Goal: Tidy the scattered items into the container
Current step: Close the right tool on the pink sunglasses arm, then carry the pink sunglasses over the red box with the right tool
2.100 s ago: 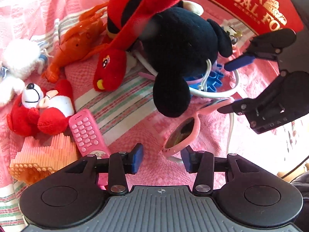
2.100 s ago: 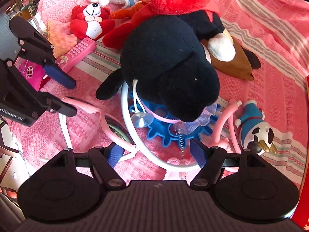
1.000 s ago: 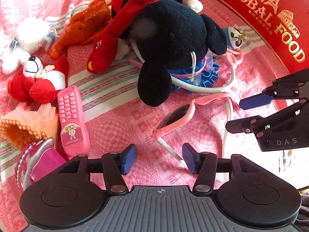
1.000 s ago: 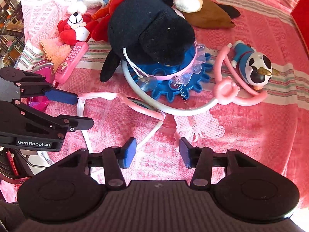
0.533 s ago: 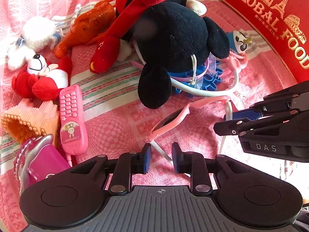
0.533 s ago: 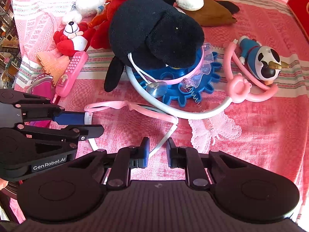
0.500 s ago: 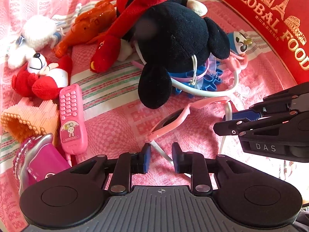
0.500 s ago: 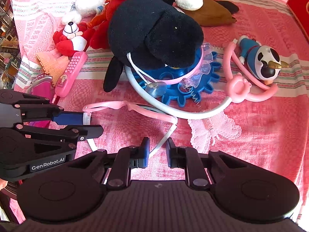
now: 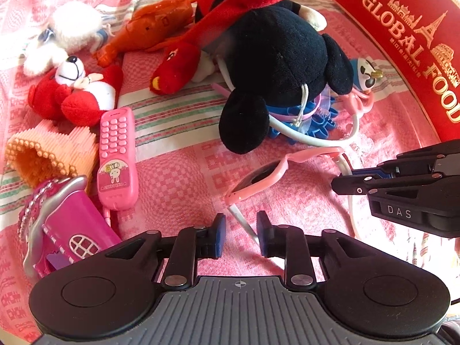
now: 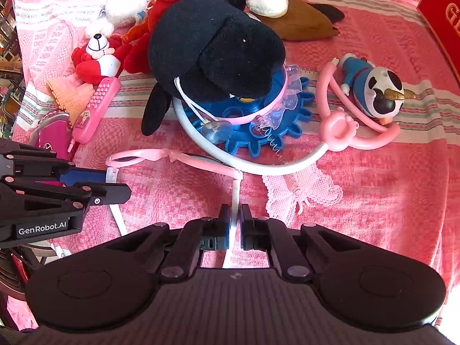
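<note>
Pink toy sunglasses (image 9: 267, 172) with white arms lie on the pink cloth; they also show in the right wrist view (image 10: 172, 158). My left gripper (image 9: 240, 227) has its jaws narrowly apart around one white arm, which touches the right pad only. My right gripper (image 10: 235, 221) is shut on the other white arm (image 10: 235, 198). The left gripper also shows in the right wrist view (image 10: 95, 185); the right gripper shows in the left wrist view (image 9: 356, 184). The red "GLOBAL FOOD" box (image 9: 402, 46) stands at the far right.
A black plush (image 9: 281, 57) lies on a blue gear toy (image 10: 258, 132) and a white hoop. Nearby are a red plush (image 9: 230, 8), a cow figure (image 10: 376, 92), a pink stethoscope (image 10: 339, 126), a pink phone (image 9: 116, 155), a toy house (image 9: 66, 230) and small plushes (image 9: 77, 92).
Both grippers pulled back toward the near edge and closed in on the sunglasses' white arms. The right gripper has gone from nearly shut to clamped on its arm; the left jaws widened slightly.
</note>
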{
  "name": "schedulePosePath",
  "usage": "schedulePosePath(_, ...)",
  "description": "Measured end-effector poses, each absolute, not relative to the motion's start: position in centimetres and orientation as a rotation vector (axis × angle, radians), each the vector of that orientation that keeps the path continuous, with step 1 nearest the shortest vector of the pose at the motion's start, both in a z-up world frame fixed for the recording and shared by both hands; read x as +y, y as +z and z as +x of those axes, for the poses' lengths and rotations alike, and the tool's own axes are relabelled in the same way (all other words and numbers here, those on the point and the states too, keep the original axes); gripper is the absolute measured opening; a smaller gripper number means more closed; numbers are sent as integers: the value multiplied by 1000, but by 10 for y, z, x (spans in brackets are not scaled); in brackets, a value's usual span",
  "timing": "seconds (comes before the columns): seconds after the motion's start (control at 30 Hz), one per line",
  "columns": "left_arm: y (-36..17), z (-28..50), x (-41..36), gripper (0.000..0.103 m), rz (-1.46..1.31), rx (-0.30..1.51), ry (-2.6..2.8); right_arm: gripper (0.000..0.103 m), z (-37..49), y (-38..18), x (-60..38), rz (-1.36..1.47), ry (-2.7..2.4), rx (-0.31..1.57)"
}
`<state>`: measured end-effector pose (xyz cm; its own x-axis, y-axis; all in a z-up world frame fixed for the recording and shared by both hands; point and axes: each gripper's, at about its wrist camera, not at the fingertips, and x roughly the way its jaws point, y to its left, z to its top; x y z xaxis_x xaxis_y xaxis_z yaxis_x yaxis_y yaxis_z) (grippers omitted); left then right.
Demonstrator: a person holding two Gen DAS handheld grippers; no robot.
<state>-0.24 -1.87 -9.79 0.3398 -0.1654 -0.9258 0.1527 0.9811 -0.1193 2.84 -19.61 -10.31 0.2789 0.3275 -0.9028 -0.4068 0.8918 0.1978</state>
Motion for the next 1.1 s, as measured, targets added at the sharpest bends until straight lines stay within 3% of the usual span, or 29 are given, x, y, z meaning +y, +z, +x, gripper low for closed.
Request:
schedulePosePath(0.03, -97, -4, -17, 45, -14, 1206, -199, 8, 28, -103, -197, -77, 492, 1191)
schedulePosePath(0.07, -97, -5, -17, 52, -10, 1205, -193, 8, 29, -103, -197, -75, 493, 1192)
schedulePosePath(0.3, -99, -8, -25, 52, -13, 1231, -212, 8, 31, -103, -196, -67, 489, 1194)
schedulePosePath(0.33, -99, -8, -27, 50, -13, 1229, -211, 8, 31, -103, -197, -64, 488, 1196)
schedulePosePath(0.4, -100, -7, -29, 21, 2, 1224, -210, 8, 32, -102, -197, -61, 486, 1198)
schedulePosePath(0.47, -101, -5, -28, 15, -2, 1220, -214, 8, 33, -103, -197, -59, 482, 1201)
schedulePosePath(0.63, -102, -1, -23, 12, -28, 1212, -222, 8, 35, -103, -198, -40, 475, 1205)
schedulePosePath(0.73, -102, -1, -25, 25, -19, 1211, -234, 8, 35, -103, -195, -50, 476, 1199)
schedulePosePath(0.77, -102, 0, -26, 37, -16, 1211, -239, 8, 35, -103, -194, -61, 476, 1195)
schedulePosePath(0.8, -102, 0, -29, 37, -9, 1207, -237, 8, 34, -103, -193, -70, 476, 1191)
schedulePosePath(0.83, -102, 1, -31, 35, 5, 1202, -235, 8, 34, -102, -192, -74, 474, 1188)
schedulePosePath(0.87, -101, 2, -33, 17, 24, 1196, -224, 8, 33, -102, -192, -75, 468, 1185)
schedulePosePath(0.9, -101, 2, -34, 12, 44, 1193, -219, 8, 33, -101, -193, -73, 462, 1181)
schedulePosePath(1.1, -98, 3, -30, 11, 39, 1194, -229, 8, 32, -90, -196, -46, 466, 1162)
